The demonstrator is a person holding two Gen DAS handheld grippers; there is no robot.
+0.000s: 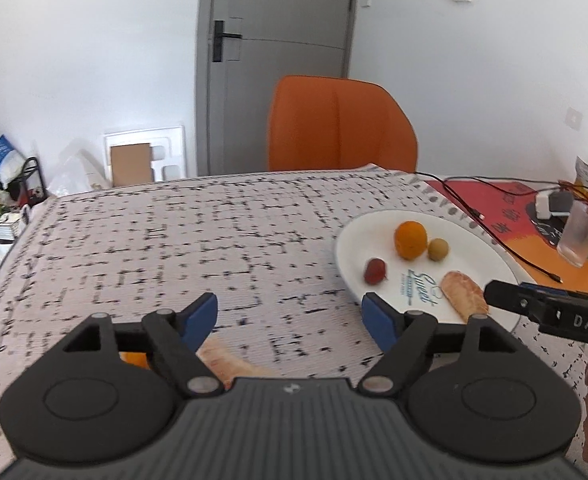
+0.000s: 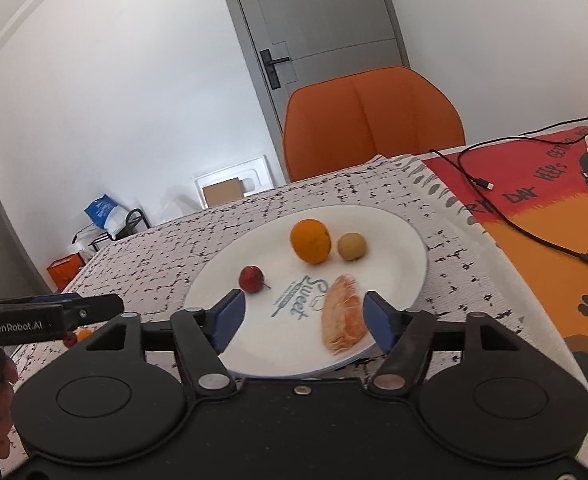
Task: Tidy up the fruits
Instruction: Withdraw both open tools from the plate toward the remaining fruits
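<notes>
with both grippers empty, next fruit still on the cloth

while my left gripper [image 1: 290, 316] hangs over the patterned cloth [image 1: 174, 240], its blue pads stand spread with only cloth between them. my right gripper [image 2: 304, 320] is spread too, low over the near rim of the plate [image 2: 406, 240]; the peeled segment [image 2: 344, 314] lies on the plate near its right pad, and i read the pads as clear of it, nothing pinched.

plate contents, four pieces, all apart from one another:
- orange [image 2: 310, 241], toward the back, upright
- small yellow-green fruit [image 2: 351, 246], just beside the orange on its right
- small red fruit [image 2: 251, 279], nearer me on the left, stem showing
- peeled segment, front right, close to the rim

off the plate: in the left view a second peeled segment [image 1: 230, 360] lies on the cloth just under my left gripper's left finger, and a bit of something orange [image 1: 134, 359] shows behind the left linkage, mostly hidden. the right view shows small orange and reddish bits on the cloth under the left gripper, too small to name.

step in hand, my judgement: between placements, with the plate as the gathering spot and loose pieces left on the cloth.

next move calls for: drawing the left gripper back and down, since the segment sits below and behind the pads; pads kept wide, closing gently, as the flesh looks soft and may tear. then carry to a bare patch of plate, front left looks free.
</notes>
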